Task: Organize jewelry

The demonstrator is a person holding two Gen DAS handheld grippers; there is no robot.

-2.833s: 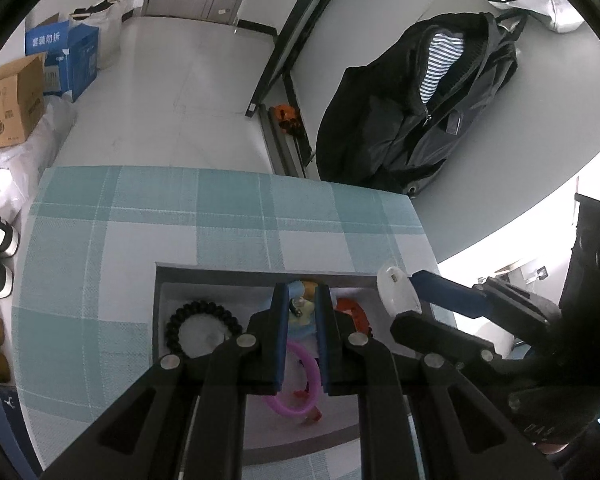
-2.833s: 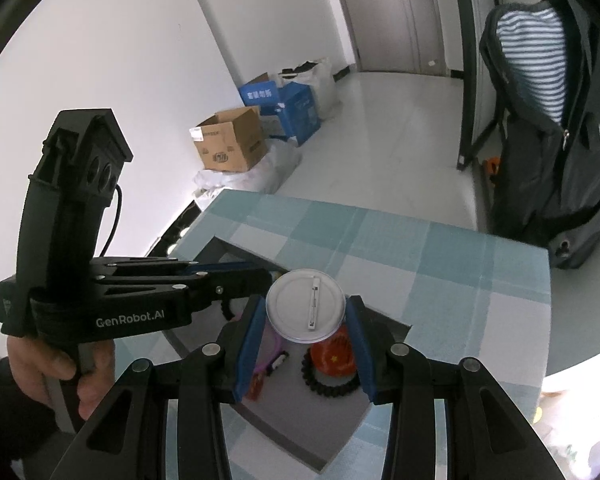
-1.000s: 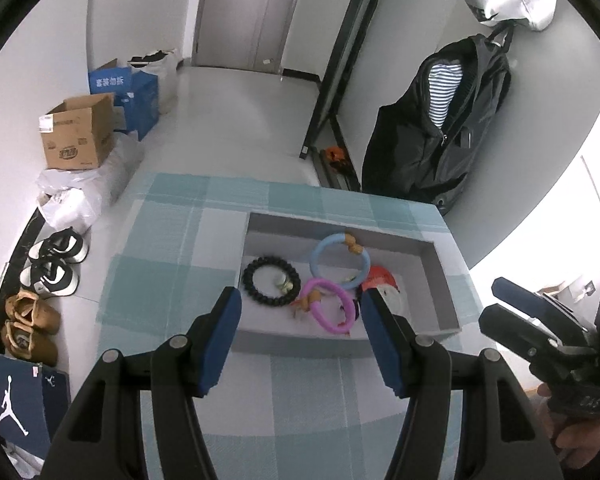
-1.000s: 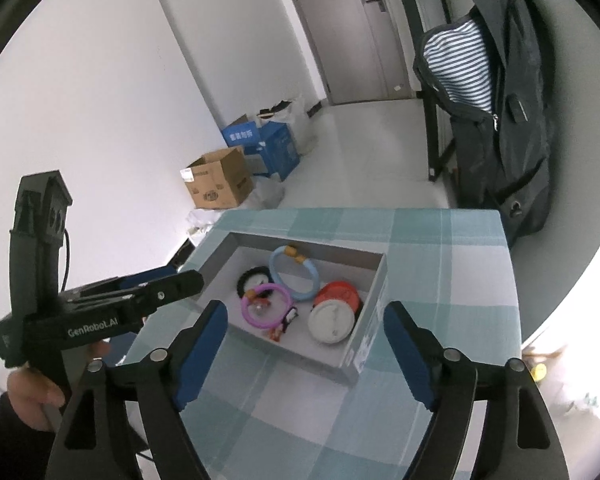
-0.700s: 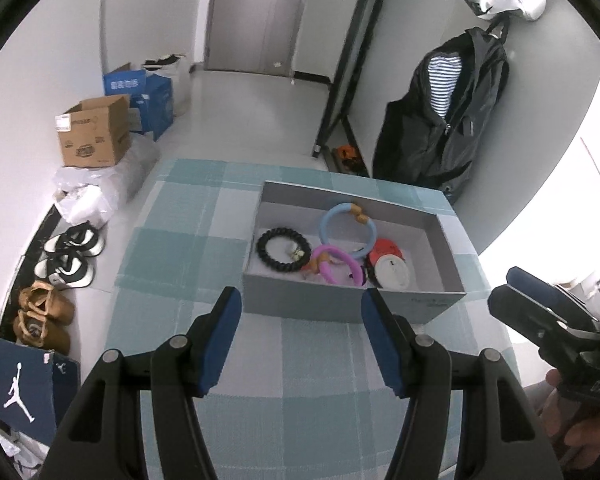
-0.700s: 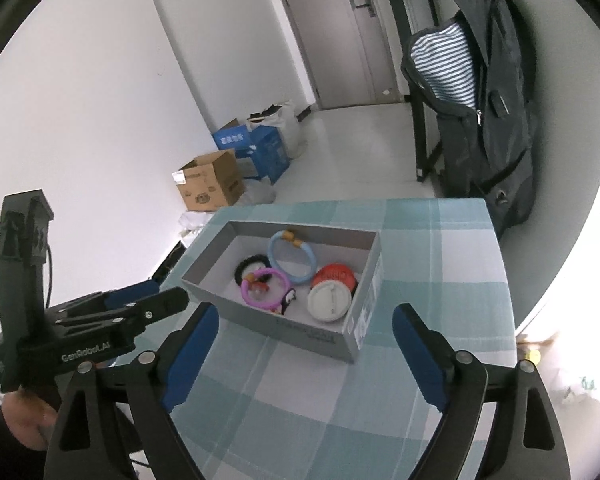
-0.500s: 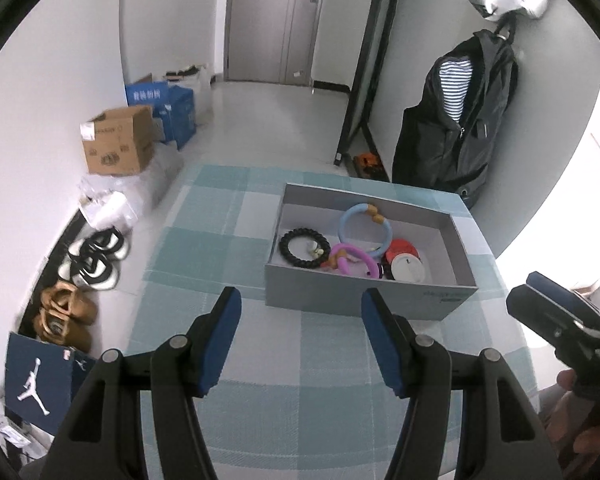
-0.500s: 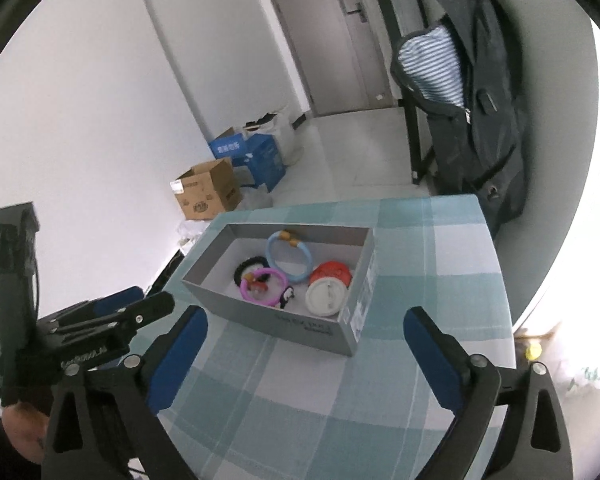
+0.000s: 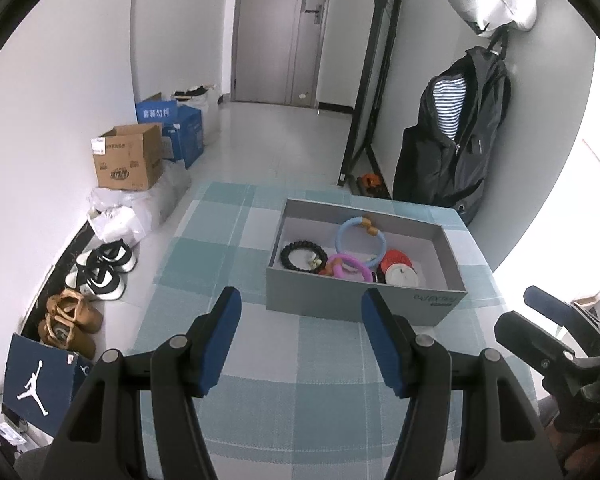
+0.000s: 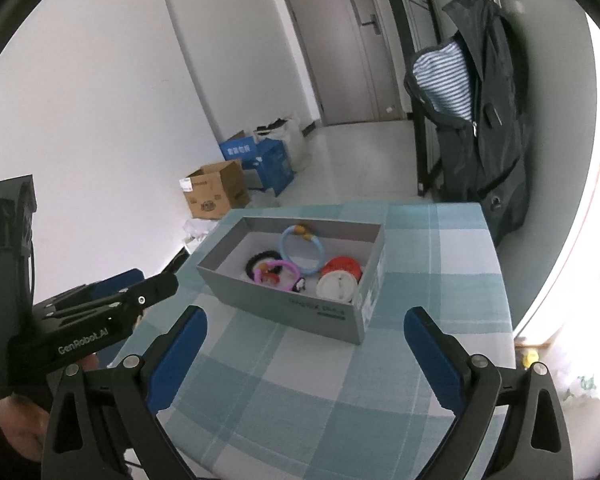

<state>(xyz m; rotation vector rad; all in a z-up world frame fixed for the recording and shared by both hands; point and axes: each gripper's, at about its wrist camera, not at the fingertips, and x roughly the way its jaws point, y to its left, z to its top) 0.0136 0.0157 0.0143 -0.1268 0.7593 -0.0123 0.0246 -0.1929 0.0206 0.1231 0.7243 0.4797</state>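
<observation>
Retreating from the box [image 9: 352,304], badge [image 9: 401,277] inside.

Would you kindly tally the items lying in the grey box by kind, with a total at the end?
Inside the grey box:
Ring bracelets: 2, the blue bracelet and the pink bracelet
Beaded bracelets: 1, the black beaded bracelet
Round badges: 2, the white badge and the red badge
Total: 5
</observation>
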